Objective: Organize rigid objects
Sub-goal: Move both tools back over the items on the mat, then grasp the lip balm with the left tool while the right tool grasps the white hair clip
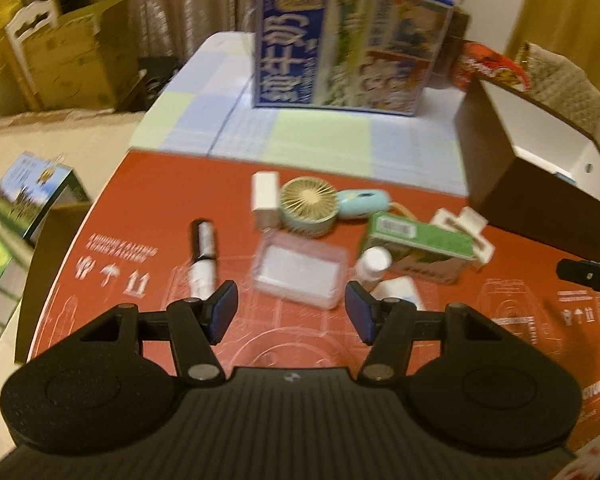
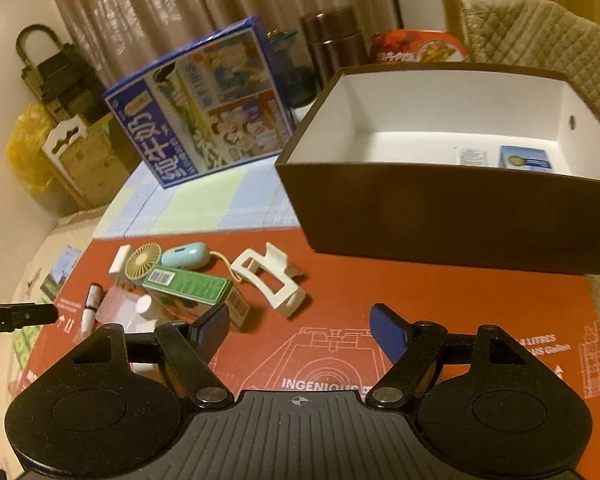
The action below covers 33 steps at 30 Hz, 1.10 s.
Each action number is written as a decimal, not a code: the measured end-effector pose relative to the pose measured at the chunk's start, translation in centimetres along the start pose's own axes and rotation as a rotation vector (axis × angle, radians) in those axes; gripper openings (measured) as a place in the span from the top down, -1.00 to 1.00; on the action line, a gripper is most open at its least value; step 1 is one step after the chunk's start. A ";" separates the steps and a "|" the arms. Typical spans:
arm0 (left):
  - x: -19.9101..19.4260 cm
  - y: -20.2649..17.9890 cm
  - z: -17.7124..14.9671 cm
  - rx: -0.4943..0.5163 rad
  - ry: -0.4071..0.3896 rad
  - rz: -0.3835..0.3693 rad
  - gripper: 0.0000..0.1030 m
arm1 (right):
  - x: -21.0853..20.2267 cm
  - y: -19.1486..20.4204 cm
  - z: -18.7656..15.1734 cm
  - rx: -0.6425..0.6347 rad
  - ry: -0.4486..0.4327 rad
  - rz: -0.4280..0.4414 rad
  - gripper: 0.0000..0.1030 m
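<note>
we see left hand-held gripper [image 1: 291, 307] spread, empty, over clear case [image 1: 300, 270] | right hand-held gripper [image 2: 300, 330] spread, empty | brown box [image 2: 440, 216] on bench [image 2: 340, 292]

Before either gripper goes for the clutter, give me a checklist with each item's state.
1. Left gripper open, nothing between its pads: ok.
2. Right gripper open and unloaded: ok.
3. Brown box has room: ok, only two small items at its right end.
4. Clear plastic case lies ahead of the left gripper: ok.
5. White hair claw free of neighbours: ok, though the fan's cord lies close.
6. Green carton free to lift: not ok, the small white bottle crowds it.
</note>
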<state>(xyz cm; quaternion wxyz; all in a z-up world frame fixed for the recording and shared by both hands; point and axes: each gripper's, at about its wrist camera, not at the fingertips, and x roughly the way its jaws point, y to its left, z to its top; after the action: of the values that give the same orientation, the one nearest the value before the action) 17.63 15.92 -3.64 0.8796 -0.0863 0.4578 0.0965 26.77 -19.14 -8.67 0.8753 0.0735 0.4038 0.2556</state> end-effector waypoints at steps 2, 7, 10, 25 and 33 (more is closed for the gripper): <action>0.4 0.9 -0.5 -0.017 0.011 0.022 -0.08 | 0.8 -0.1 0.0 -0.016 0.008 0.003 -0.45; 1.4 2.6 -1.1 -0.053 0.034 0.060 -0.07 | 2.8 -0.2 0.4 -0.064 0.019 -0.006 -0.45; 1.9 3.2 -1.1 -0.061 0.034 0.074 -0.07 | 4.0 -0.1 0.8 -0.103 0.017 -0.004 -0.36; 5.8 4.9 0.2 -0.060 0.050 0.094 -0.07 | 11.6 2.2 2.3 -0.339 0.059 0.059 -0.09; 8.0 5.7 0.6 -0.021 0.063 0.093 -0.06 | 14.2 2.7 2.2 -0.429 0.089 0.053 -0.09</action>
<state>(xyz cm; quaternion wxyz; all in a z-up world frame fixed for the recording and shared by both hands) 21.19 22.28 -10.27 0.8584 -0.0773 0.4875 0.1394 35.07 -9.41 -15.82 0.8453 -0.1154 0.3761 0.3616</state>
